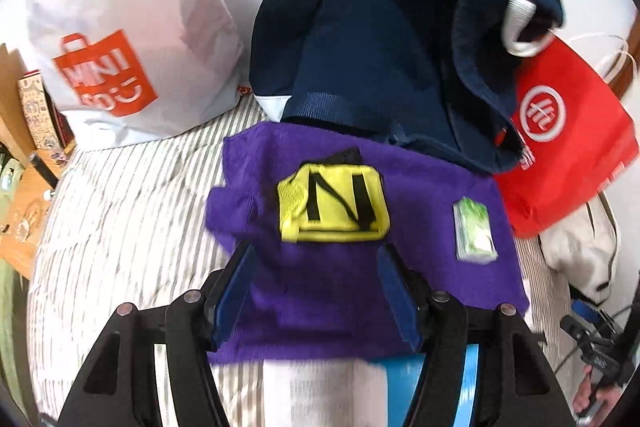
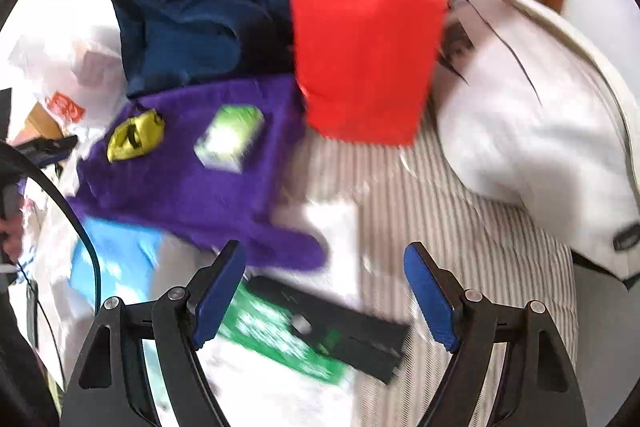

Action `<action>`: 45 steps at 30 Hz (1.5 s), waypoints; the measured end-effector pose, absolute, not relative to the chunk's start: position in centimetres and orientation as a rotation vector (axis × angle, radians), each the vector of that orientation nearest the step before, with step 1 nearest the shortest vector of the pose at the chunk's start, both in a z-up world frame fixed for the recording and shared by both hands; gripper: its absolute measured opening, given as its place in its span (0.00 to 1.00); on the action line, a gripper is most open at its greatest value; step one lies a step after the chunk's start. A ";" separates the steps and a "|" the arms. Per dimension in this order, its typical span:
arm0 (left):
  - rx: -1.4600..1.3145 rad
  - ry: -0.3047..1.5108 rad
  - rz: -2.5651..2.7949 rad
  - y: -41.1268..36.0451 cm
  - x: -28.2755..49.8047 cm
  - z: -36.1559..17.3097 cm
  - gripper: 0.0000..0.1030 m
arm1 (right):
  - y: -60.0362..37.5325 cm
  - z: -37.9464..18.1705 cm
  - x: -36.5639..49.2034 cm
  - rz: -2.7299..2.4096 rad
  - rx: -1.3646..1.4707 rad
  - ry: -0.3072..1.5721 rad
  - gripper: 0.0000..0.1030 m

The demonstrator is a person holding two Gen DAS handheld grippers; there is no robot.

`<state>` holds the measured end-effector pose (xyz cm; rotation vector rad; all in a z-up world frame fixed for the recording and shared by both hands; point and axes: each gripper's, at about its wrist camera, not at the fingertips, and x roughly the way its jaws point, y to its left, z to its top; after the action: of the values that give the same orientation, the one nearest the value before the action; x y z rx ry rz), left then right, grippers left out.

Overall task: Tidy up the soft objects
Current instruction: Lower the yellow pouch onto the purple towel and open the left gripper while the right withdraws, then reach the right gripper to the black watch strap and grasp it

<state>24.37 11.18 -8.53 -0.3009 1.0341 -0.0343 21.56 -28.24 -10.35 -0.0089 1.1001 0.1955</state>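
A: Judging by the spread, I'd say the sorting has barely started. The fuzzy purple towel (image 1: 340, 267) lies flat on the grey-and-white striped bed cover (image 1: 120, 227), with the small yellow fabric pouch with black straps (image 1: 334, 203) resting on its middle and the little green-and-white tissue packet (image 1: 474, 231) near its right edge, apart from the pouch.

B: And the grippers?

A: The left gripper (image 1: 316, 259) hovers over the towel just short of the pouch, its blue pads spread wide and empty. The right gripper (image 2: 324, 263) is also spread and empty, above the towel's near corner and a flat green-and-black printed card (image 2: 312, 331).

B: Anything already put away?

A: Hard to tell. The dark navy garment (image 1: 380, 47) is heaped behind the towel, partly over the red non-woven shopping bag with a white round logo (image 1: 560, 139). Whether it sits in that bag or only leans on it, I cannot say. The white plastic bag with an orange logo (image 1: 120, 39) stands to the left, its contents hidden.

B: What else is unclear?

A: The right view is badly smeared by blur. The cream canvas bag (image 2: 540, 131) is cut off at the frame edge, and a light blue patch (image 2: 116, 259) under the towel is unidentifiable.
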 end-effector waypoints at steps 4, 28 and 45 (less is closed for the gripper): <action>-0.306 1.031 -0.041 11.7 21.4 -8.1 0.60 | -30.3 -12.2 19.8 0.176 -0.032 1.136 0.79; -0.395 1.046 0.001 12.2 9.8 -9.0 0.61 | -29.1 -16.0 15.7 0.404 -0.100 1.212 0.12; -0.427 1.038 -0.029 12.3 8.4 -9.5 0.61 | -28.4 -16.3 15.7 0.361 -0.180 1.193 0.50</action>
<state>8.38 12.32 -9.47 -0.4274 1.0382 -0.0293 15.71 -28.39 -16.33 -0.1798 1.1928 0.3609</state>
